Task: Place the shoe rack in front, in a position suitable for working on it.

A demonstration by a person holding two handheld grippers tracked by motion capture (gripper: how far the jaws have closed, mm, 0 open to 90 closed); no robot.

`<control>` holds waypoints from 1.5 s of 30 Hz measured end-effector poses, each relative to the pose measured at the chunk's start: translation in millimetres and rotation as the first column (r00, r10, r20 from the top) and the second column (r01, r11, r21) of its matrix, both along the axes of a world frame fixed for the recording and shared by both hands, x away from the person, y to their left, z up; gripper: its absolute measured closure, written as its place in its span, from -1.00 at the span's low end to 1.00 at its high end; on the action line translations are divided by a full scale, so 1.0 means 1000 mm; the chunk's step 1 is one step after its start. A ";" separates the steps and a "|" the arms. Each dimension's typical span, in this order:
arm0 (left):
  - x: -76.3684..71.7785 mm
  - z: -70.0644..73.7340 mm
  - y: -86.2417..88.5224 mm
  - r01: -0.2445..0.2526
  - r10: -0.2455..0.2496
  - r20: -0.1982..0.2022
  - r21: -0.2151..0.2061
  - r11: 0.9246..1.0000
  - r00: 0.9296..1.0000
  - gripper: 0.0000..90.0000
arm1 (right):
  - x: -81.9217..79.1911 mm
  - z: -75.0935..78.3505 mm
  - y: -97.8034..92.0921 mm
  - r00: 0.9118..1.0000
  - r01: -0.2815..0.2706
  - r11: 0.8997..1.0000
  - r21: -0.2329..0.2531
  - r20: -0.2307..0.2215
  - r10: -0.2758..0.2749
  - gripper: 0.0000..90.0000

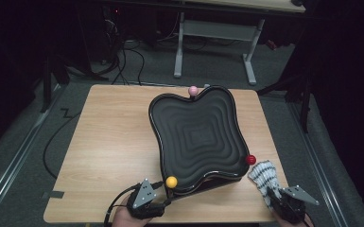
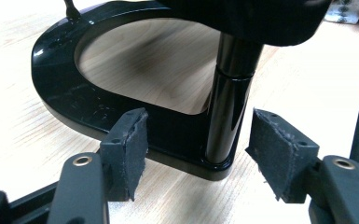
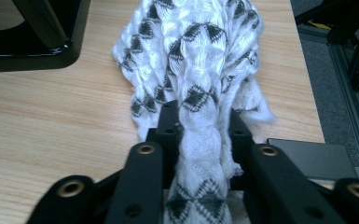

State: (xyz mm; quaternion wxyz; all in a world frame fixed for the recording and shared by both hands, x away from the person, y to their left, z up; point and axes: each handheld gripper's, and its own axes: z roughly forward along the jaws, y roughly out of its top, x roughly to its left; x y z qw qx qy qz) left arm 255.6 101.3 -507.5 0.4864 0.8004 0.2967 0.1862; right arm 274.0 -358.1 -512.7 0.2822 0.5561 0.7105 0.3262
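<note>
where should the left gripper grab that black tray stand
Take the upright post between base ring and tray, coming level from the near side. It is slim, round and vertical, and already sits between the open left gripper fingers.

**Cloth pinched, tray stand in your reach**

You had the white cloth (image 3: 191,70) with its black diamond pattern bunched and pinched, lying at about 5 o'clock of the black wavy tray (image 1: 196,135). The tray sat raised on a glossy black post (image 2: 226,107) above a looped base (image 2: 60,93), at about 1 o'clock on the table.
</note>
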 end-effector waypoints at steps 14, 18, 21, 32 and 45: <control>-0.006 0.003 0.003 -0.008 0.008 0.001 -0.011 1.000 1.000 -0.18 | -0.012 0.044 0.018 0.964 -0.028 0.998 0.057 0.267 0.012 0.72; -0.011 0.004 0.008 -0.028 0.028 0.008 -0.012 1.000 1.000 -0.18 | -0.010 0.064 0.025 0.934 -0.038 0.996 0.076 0.357 0.008 0.71; -0.015 0.004 0.011 -0.039 0.040 0.013 -0.020 0.999 0.999 -0.18 | -0.008 0.081 0.032 0.907 -0.067 0.992 0.103 0.421 0.017 0.71; -0.020 0.001 0.015 -0.071 0.071 0.025 -0.017 0.997 0.997 -0.19 | 0.009 0.123 0.095 0.825 -0.233 0.965 0.121 0.550 0.130 0.71; -0.007 0.008 0.002 -0.098 0.097 -0.013 -0.073 0.992 0.995 -0.21 | 0.022 0.122 0.160 0.785 -0.368 0.923 0.115 0.570 0.242 0.69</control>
